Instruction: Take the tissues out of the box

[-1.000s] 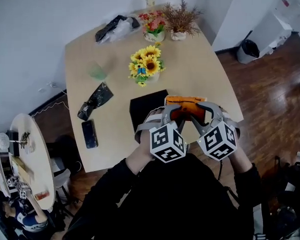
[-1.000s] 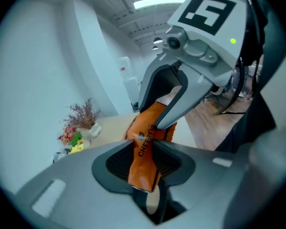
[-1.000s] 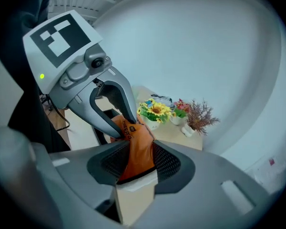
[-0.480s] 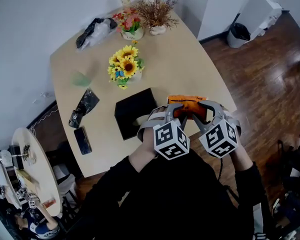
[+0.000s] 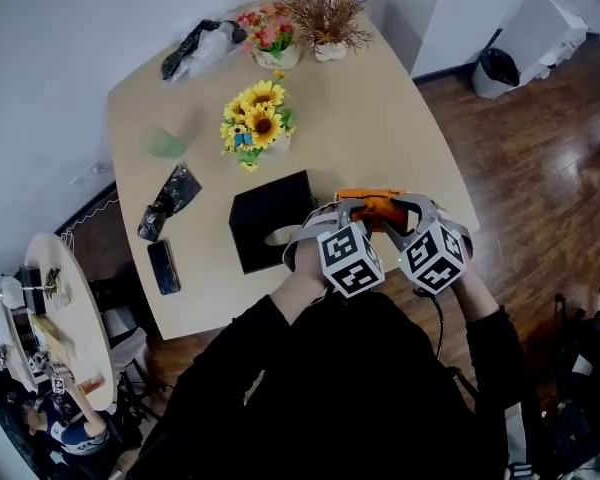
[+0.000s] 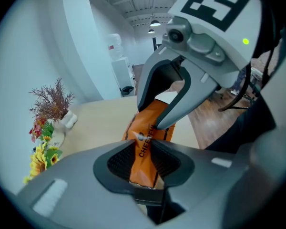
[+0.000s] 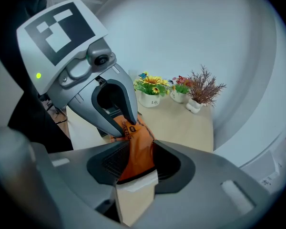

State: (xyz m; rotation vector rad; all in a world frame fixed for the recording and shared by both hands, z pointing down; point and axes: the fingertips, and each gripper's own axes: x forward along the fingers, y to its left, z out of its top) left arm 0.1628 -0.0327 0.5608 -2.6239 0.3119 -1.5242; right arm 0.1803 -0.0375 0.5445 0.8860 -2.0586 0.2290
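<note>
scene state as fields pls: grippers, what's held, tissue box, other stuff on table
left gripper: jaws closing on orange packet
right gripper: shut on the same packet, opposite end
packet position: held between both grippers, near the table front edge
black tissue box: on table, left of packet, untouched
other items: sunflowers, phone

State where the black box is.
In the head view, the black box sits on the table, between the phone at its left and the orange packet at its right, with the sunflowers beyond it.
</note>
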